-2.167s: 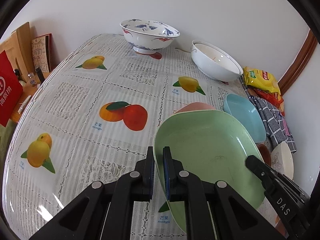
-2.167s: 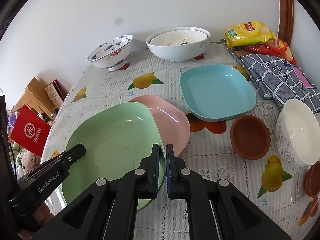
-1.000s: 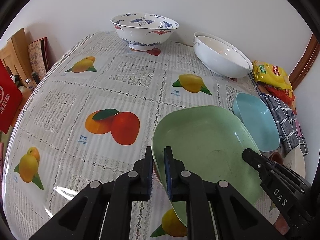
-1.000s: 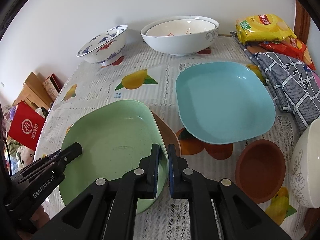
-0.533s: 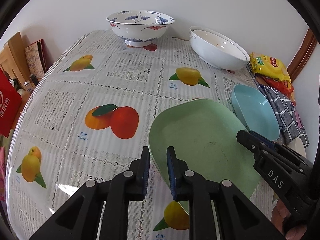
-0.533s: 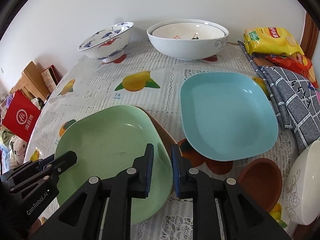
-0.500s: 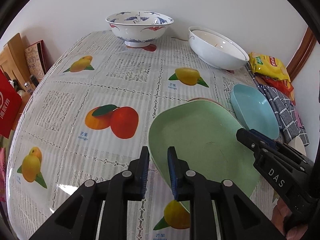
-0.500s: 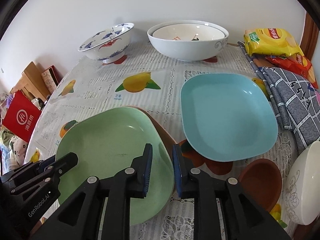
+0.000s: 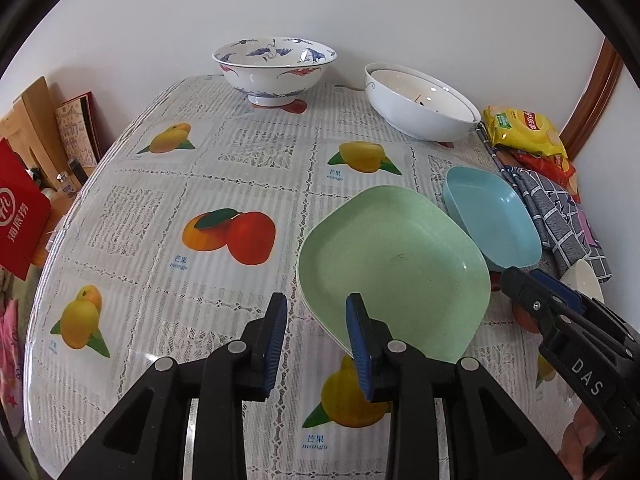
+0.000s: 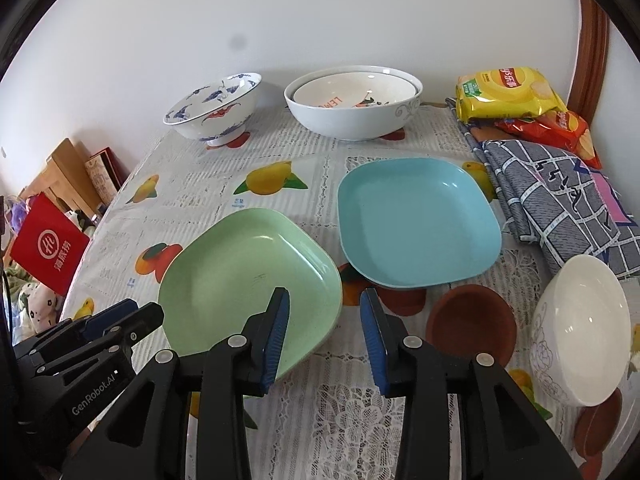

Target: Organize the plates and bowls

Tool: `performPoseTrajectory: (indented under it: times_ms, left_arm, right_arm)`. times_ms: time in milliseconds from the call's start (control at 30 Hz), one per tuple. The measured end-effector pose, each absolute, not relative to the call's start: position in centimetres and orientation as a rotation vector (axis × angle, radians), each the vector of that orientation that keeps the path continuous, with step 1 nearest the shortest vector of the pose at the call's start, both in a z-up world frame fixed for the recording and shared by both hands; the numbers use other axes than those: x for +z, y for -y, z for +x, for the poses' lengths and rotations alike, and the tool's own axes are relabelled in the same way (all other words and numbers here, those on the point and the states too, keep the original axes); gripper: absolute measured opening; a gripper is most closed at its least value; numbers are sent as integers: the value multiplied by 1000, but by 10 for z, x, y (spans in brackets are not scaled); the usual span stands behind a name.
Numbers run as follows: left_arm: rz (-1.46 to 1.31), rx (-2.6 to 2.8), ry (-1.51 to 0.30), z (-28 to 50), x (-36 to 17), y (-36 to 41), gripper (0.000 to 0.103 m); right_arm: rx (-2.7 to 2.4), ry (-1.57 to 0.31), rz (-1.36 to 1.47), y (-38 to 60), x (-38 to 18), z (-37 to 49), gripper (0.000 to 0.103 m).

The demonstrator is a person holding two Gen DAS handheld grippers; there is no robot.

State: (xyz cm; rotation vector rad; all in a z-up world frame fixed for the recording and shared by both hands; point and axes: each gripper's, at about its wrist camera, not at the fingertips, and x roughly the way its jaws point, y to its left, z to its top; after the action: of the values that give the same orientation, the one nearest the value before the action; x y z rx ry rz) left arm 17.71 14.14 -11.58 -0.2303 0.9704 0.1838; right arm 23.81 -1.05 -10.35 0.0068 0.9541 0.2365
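Both grippers have just been opening, letting go of the green plate (image 10: 248, 280), now lying on the pink one.
Left gripper (image 9: 316, 340) is spread, straddling the rim; your right gripper (image 10: 324, 332) likewise — withdrawing carelessly, you're risking dragging it against the blue plate (image 10: 416, 224).

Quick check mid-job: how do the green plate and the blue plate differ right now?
The green plate sits stacked on another plate whose paler rim shows beneath it in the left wrist view; the blue plate lies alone on the tablecloth. The green plate's near edge lies between both grippers' open jaws; the blue plate is clear of them. Both are square, rounded-cornered, empty and upright.
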Motion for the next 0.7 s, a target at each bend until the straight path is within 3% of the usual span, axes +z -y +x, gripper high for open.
performPoseTrajectory:
  times_ms: [100,200,300,433,700]
  left_arm:
    - [-225,173,-951,171,-107,-135,30]
    - [-209,159,-927,165,-97,-126,39]
    - [-196,150,-902,159,-87,-114,39]
    - [-174,122,-877,153,-75,-96,39]
    - [-169,85,-846,147,-58,-68,39]
  right_arm:
    - [225,-949,14,18,-98,228,42]
    - [210,-938,11,28,-90,216,49]
    - [194,-920,19,39,-82,205,52]
    - [174,-888,44,58,-69,191,65]
    - [82,-821,37,90,-45,174,76]
